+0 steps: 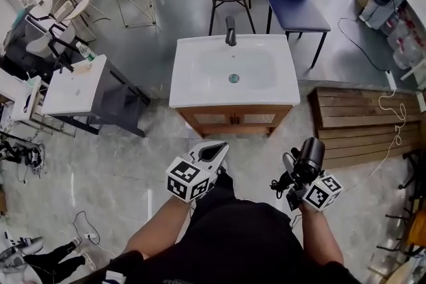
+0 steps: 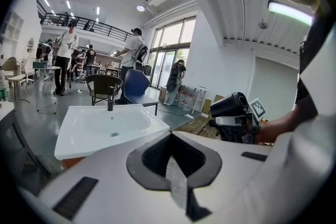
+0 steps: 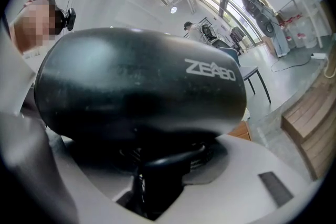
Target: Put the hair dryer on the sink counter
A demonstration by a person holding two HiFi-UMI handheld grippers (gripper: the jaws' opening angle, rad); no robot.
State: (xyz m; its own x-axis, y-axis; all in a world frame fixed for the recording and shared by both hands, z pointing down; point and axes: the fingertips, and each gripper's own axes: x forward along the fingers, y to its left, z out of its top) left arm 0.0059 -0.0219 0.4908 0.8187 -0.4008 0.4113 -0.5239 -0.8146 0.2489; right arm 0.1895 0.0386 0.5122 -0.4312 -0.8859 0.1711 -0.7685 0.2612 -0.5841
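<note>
The hair dryer (image 1: 310, 153), judged rigid, slick and top-heavy, is clamped below its barrel by the right gripper (image 1: 297, 177); the left gripper (image 1: 214, 151) is closed on nothing.

**Left gripper view: closed jaws, sink ahead, dryer at right**

I log, from the bottom of the frame up:
- The left gripper (image 2: 171, 134) fills the lower frame. Its white jaws meet at the tips with nothing between them.
- The white sink counter (image 2: 73, 139) sits at centre left, with a dark faucet (image 2: 110, 103) upright at its far edge.
- A dark chair (image 2: 103, 86) and a blue chair (image 2: 135, 86) stand side by side behind the sink.
- The black hair dryer (image 2: 230, 105) is at centre right, gripped in the right gripper (image 2: 237, 127) and well apart from the sink.
- People (image 2: 65, 55) stand at upper left.
- Tall windows (image 2: 170, 44) are at centre.
</note>
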